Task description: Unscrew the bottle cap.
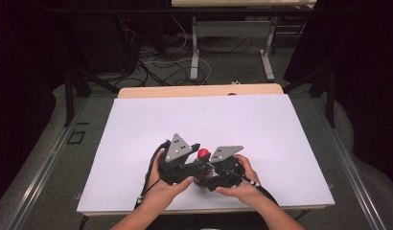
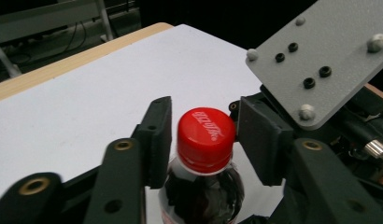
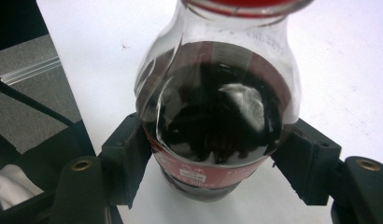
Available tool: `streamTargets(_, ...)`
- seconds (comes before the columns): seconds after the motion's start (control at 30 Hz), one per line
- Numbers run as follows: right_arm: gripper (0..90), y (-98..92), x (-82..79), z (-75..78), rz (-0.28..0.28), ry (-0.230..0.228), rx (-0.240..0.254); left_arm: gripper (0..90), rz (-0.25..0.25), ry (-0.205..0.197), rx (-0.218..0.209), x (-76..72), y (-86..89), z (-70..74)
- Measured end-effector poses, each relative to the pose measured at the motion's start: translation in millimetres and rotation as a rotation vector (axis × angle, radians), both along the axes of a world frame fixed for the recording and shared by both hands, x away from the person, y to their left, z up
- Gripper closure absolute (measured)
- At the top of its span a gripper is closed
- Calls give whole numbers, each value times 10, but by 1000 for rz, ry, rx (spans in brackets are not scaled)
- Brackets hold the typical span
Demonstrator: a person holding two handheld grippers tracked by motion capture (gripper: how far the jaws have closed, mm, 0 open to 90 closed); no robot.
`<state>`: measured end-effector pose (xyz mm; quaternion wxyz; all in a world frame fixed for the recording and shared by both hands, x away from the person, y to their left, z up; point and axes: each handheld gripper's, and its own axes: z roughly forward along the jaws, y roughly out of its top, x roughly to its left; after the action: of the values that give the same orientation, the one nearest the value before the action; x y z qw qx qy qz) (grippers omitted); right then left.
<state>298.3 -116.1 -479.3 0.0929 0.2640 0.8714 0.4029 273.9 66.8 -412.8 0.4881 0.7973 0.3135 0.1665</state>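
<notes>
Right tongs (image 3: pixel 213 186) clenched on cola bottle (image 3: pixel 217 116) body; left tongs (image 2: pixel 203 140) w/ pads touching red cap (image 2: pixel 205 136), grip unclear.

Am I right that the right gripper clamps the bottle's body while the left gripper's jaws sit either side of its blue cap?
Not quite: the cap is red, as the left gripper view shows. The rest holds: the right gripper clamps the bottle by its body, and the left gripper has its jaws either side of the cap.

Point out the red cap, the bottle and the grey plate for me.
red cap (image 2: pixel 206 133), left gripper view, its top face.
bottle (image 3: pixel 217 112), right gripper view, its dark body.
grey plate (image 2: pixel 320 56), left gripper view, its flat middle.
</notes>
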Motion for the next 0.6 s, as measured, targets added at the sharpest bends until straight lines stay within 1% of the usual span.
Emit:
streamTargets(0.03,310,-4,7,-6,0,-9,5,475,-10,-1,1,16,33,12)
streamTargets(0.07,310,-4,7,-6,0,-9,5,475,-25,4,-10,28,65,23)
streamTargets(0.1,310,-13,12,-1,16,-1,4,416,-43,13,-17,44,103,36)
streamTargets(0.13,311,-12,11,1,19,2,11,396,-67,25,-28,61,142,51)
streamTargets(0.2,310,-11,6,7,26,0,9,391,-143,40,-39,98,217,87)
streamTargets(0.23,310,-5,-1,12,35,-2,10,391,-187,32,-37,118,245,103)
streamTargets(0.27,311,5,-13,19,59,-7,13,391,-236,24,-23,146,268,117)
streamTargets(0.3,311,5,-13,19,59,-7,13,391,-292,21,-5,182,280,122)
streamTargets(0.33,311,7,-15,21,72,-12,12,391,-338,30,1,204,286,122)
streamTargets(0.37,311,16,-26,25,103,-9,15,405,-433,9,53,266,291,111)
streamTargets(0.4,311,16,-26,25,103,-9,15,421,-433,9,53,266,291,111)
streamTargets(0.43,311,29,-47,26,124,-14,15,421,-465,5,65,301,291,97)
streamTargets(0.47,311,30,-51,28,137,-20,9,424,-486,9,66,329,294,87)
streamTargets(0.5,311,34,-57,32,152,-14,7,437,-496,16,45,349,291,70)
streamTargets(0.53,311,41,-67,31,147,-25,10,445,-513,21,29,374,299,60)
streamTargets(0.57,311,45,-68,32,164,-18,16,461,-546,39,-14,409,316,42)
streamTargets(0.6,311,47,-75,33,161,-19,14,475,-546,39,-14,409,316,42)
